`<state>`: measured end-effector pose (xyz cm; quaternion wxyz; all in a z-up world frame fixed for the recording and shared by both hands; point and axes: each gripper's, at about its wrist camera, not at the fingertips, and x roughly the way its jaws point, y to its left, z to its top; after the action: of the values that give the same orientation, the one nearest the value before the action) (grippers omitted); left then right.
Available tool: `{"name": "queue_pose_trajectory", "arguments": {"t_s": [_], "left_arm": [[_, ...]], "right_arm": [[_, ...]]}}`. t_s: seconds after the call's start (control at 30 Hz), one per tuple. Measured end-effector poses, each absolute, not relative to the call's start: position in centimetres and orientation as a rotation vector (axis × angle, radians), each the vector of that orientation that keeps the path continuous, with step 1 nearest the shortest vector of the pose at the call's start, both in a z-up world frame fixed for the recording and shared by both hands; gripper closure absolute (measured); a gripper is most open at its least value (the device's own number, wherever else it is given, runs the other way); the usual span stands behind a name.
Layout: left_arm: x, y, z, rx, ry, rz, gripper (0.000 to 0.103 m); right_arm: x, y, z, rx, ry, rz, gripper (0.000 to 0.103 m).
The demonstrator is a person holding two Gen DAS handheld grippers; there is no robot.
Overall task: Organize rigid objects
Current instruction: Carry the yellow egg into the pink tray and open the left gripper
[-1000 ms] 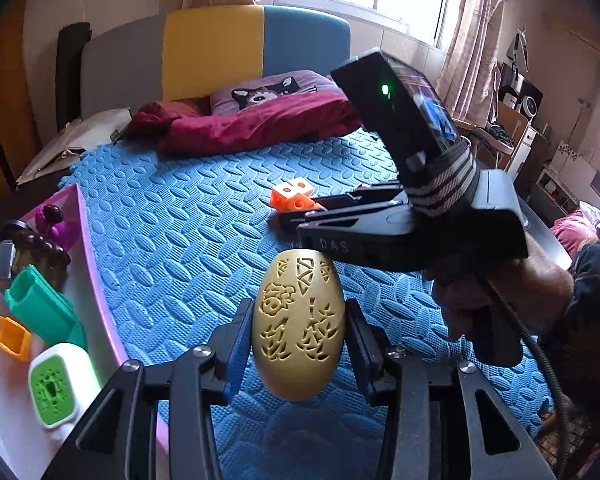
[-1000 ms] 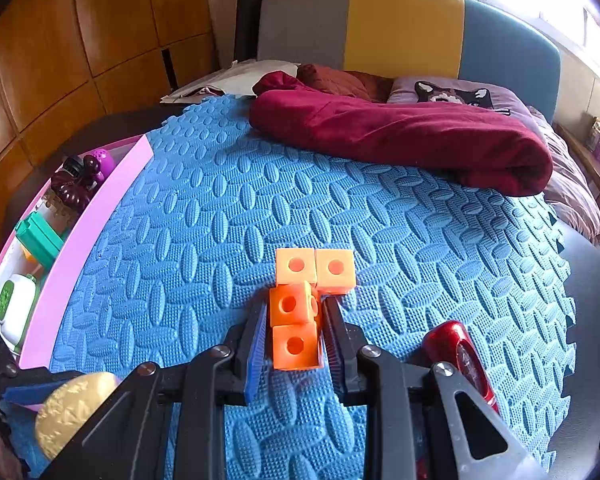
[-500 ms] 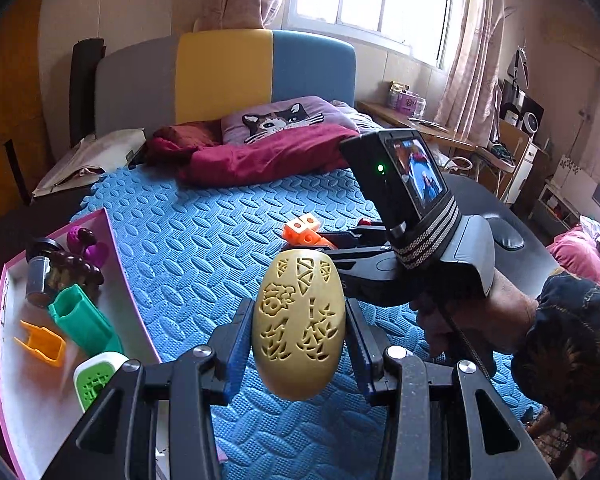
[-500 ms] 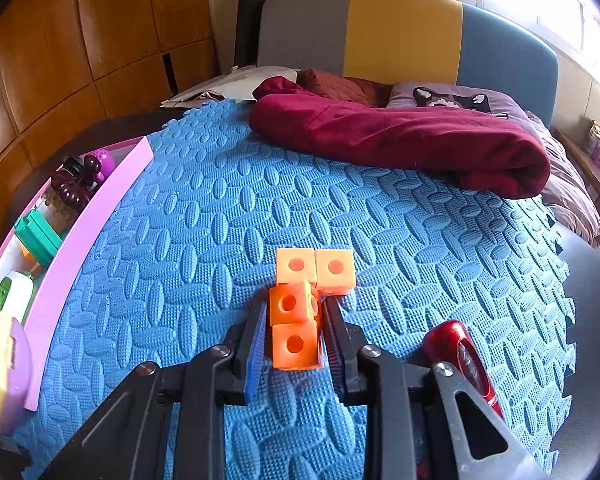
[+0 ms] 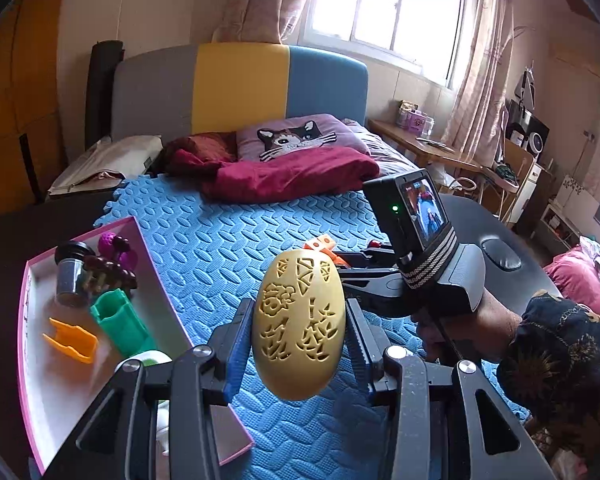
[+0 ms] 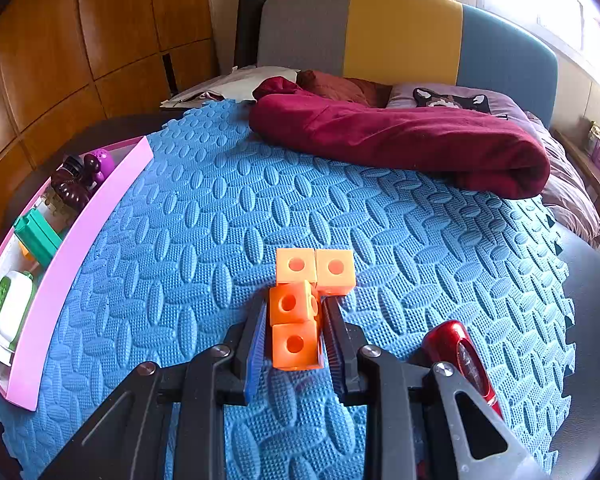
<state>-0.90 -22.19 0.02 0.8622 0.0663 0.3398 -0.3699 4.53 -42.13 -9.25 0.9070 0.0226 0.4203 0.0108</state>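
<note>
The left gripper [image 5: 299, 338] clamped a yellow carved egg [image 5: 299, 326] above the blue foam mat [image 5: 220, 248], near the pink tray [image 6: 60, 248] on the mat's left edge. The right gripper [image 6: 294, 334] pinched the orange cube block [image 6: 296, 322] resting mid-mat, a red car [image 6: 458, 354] just beside it.

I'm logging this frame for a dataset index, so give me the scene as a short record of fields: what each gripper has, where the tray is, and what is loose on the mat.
left gripper: shut on yellow egg, held above the blue foam mat
right gripper: shut on orange cube piece, low at the mat
pink tray: at the mat's left edge
tray contents: green block, orange clip, purple toy, dark jar, white-green item
loose on mat: red shiny object
</note>
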Motion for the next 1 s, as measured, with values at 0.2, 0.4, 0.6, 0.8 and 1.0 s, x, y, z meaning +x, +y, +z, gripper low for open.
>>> {"name": "queue_pose_trajectory", "arguments": {"t_s": [0.2,0.4,0.6,0.8,1.0], "left_arm": [[-0.6,-20.0,0.6,0.121,0.713,-0.746,0.059],[0.4,-15.0,1.6,0.074,0.709,-0.659,0.059],[2.0,-8.9,0.3,0.036,0.768,-0.510,0.059],[2.9,-5.2,-3.1,-0.036,0.885,-0.412,0.059],[3.5,-4.8,-4.3,-0.097,0.928,-0.408,0.059]], "right_arm": [[4.5,-42.1,-9.3,0.043,0.868,0.020,0.076],[4.5,-42.0,-9.3,0.039,0.868,0.018,0.076],[4.5,-42.0,-9.3,0.031,0.867,0.014,0.076],[4.5,-41.9,-9.3,0.023,0.866,0.010,0.077],[4.4,-41.9,-9.3,0.023,0.865,0.009,0.077]]}}
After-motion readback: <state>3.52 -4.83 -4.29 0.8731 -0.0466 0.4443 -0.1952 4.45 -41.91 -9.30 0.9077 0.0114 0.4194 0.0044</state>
